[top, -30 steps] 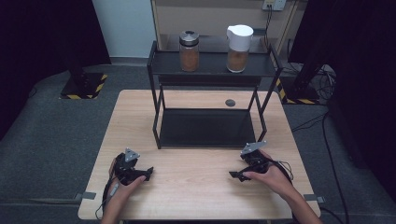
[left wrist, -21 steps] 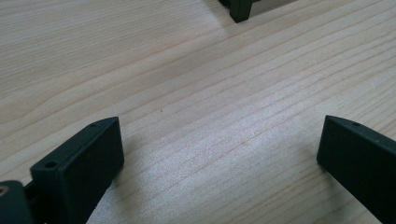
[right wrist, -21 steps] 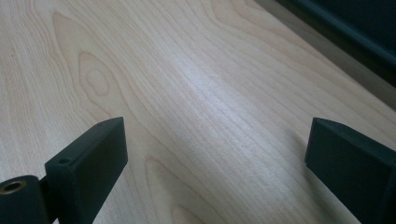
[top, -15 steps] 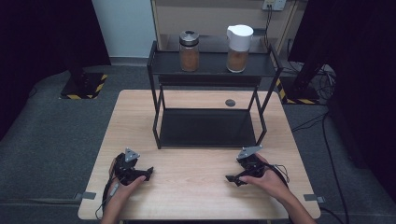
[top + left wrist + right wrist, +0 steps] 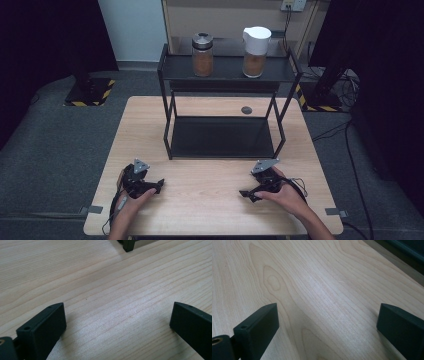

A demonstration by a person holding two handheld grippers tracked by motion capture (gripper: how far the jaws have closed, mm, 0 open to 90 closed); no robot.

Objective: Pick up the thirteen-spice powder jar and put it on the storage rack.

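Resting low on the pale, wavy-grained wooden tabletop (image 5: 210,200), the left gripper (image 5: 159,184) and the right gripper (image 5: 243,194) are lying near its front edge, well apart and pointing toward each other. Both are showing matte black, blocky jaws standing wide apart with bare wood between them; the right gripper's jaws have just been opening. Behind them a black metal two-tier rack (image 5: 222,137) is standing, carrying a glass jar with a metal lid (image 5: 202,55) and a white-lidded jar (image 5: 255,51), both holding brown contents. No readable writing is showing.
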